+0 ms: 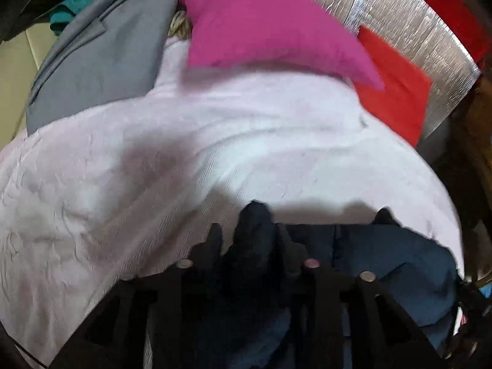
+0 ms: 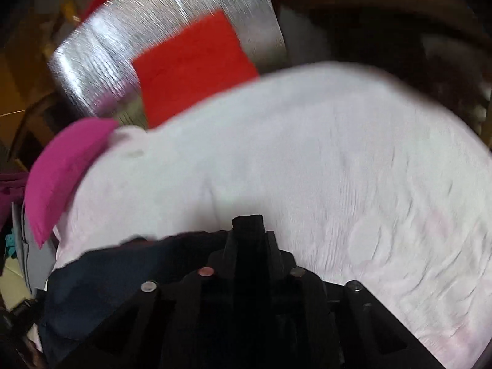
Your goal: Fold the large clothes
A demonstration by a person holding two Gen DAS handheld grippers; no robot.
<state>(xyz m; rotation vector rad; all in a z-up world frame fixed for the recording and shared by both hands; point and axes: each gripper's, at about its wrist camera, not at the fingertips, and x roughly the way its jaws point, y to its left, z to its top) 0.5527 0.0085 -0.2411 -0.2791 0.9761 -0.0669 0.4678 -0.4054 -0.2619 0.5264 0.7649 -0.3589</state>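
Both grippers, left [image 1: 250, 224] and right [image 2: 248, 230], clamped on dark navy cloth garment [image 1: 396, 264] over pale pink sheet [image 1: 184, 153]; mid-fold; next lay flat

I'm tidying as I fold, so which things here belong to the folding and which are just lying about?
In the job: dark blue garment, left gripper, right gripper, pale pink sheet.
Lying about: magenta cloth, red cloth, grey jacket, teal cloth.

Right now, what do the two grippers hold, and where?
Each is shut on the navy garment at its far edge: left gripper, right gripper.
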